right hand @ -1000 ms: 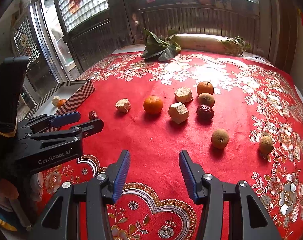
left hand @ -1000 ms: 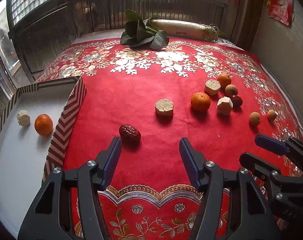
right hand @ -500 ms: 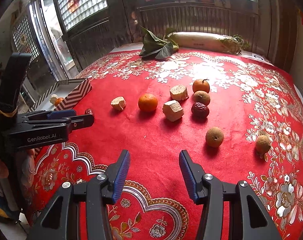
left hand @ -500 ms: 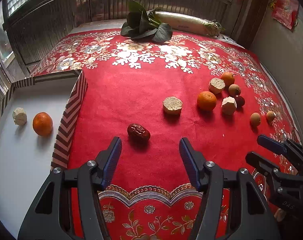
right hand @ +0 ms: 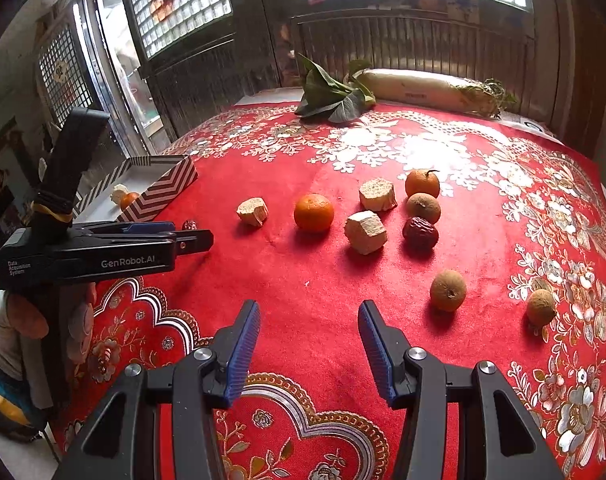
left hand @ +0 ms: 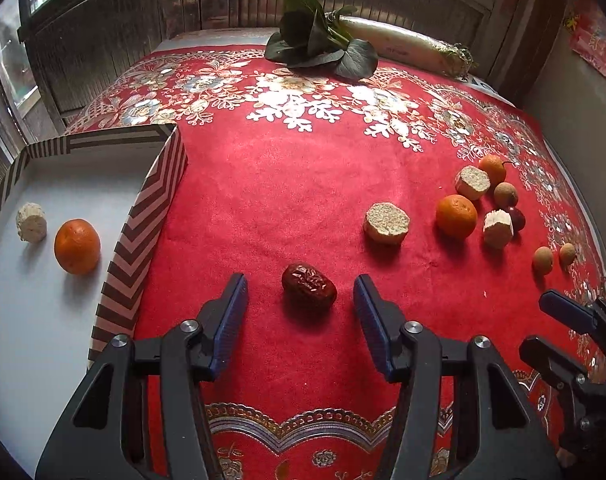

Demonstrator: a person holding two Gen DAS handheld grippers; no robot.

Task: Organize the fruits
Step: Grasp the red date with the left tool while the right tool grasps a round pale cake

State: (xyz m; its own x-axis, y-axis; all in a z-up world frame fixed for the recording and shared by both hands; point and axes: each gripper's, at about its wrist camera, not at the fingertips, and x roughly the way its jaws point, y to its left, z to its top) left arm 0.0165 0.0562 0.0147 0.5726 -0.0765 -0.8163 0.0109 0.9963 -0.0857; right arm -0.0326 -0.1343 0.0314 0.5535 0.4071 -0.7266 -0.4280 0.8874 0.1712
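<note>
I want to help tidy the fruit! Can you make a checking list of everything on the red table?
Surface: red flowered cloth.
Job's things: red date lies between the open left hand-held gripper fingers, untouched; striped box holds an orange and a pale chunk; more oranges, pale chunks, brown fruits and a second date lie loose on the cloth.
Clutter: leafy greens, white radish.
Grippers: right hand-held gripper open, holding nothing.
Cables: nothing seen.
Surroundings: dark slatted wall, windows.
</note>
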